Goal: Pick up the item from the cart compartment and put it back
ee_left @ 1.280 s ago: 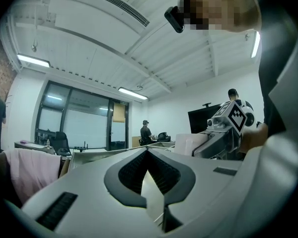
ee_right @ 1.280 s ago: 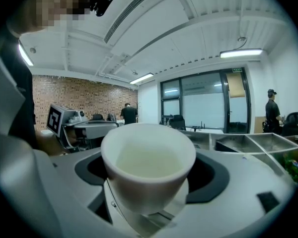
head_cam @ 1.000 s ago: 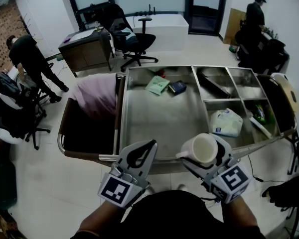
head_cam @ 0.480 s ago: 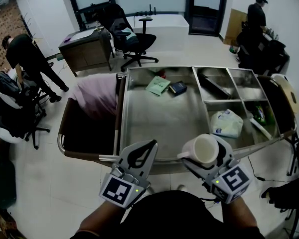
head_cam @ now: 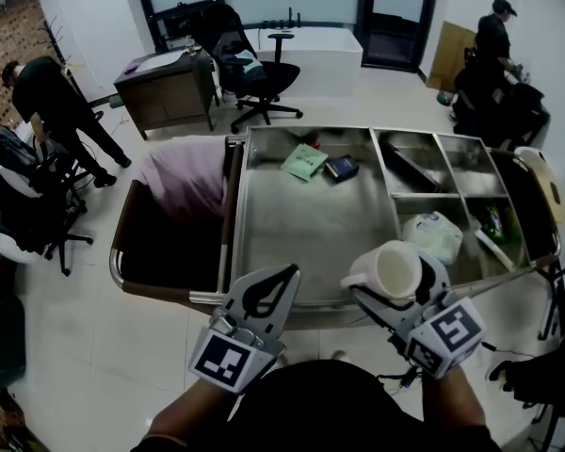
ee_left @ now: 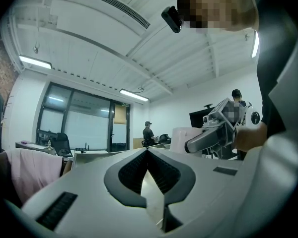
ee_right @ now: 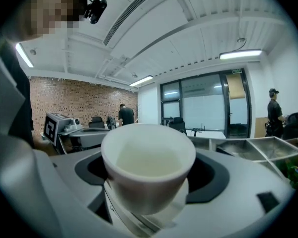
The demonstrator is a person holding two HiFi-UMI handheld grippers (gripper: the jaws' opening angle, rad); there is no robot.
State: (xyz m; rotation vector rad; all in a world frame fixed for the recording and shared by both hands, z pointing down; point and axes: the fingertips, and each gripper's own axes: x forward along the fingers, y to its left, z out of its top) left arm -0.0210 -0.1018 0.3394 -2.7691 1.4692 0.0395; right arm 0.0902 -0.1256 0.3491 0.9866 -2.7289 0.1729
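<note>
My right gripper (head_cam: 393, 285) is shut on a white mug (head_cam: 395, 273), held over the near edge of the steel cart (head_cam: 315, 222) with its mouth facing up toward me. In the right gripper view the mug (ee_right: 148, 166) fills the space between the jaws and looks empty. My left gripper (head_cam: 264, 295) hangs just short of the cart's front rail, shut with nothing in it; the left gripper view shows its jaws (ee_left: 148, 175) pressed together. The cart's big compartment holds a green packet (head_cam: 304, 161) and a dark small box (head_cam: 340, 167).
Smaller compartments on the cart's right hold a white bag (head_cam: 432, 236), a green item (head_cam: 495, 220) and a dark tool (head_cam: 416, 166). A pink cloth (head_cam: 182, 180) drapes the cart's left bin. Office chairs (head_cam: 256, 75), a desk (head_cam: 167, 87) and people (head_cam: 49, 104) stand beyond.
The right gripper with the mug has shifted slightly right and forward. The left gripper has stayed put. A person at the left has moved a little.
</note>
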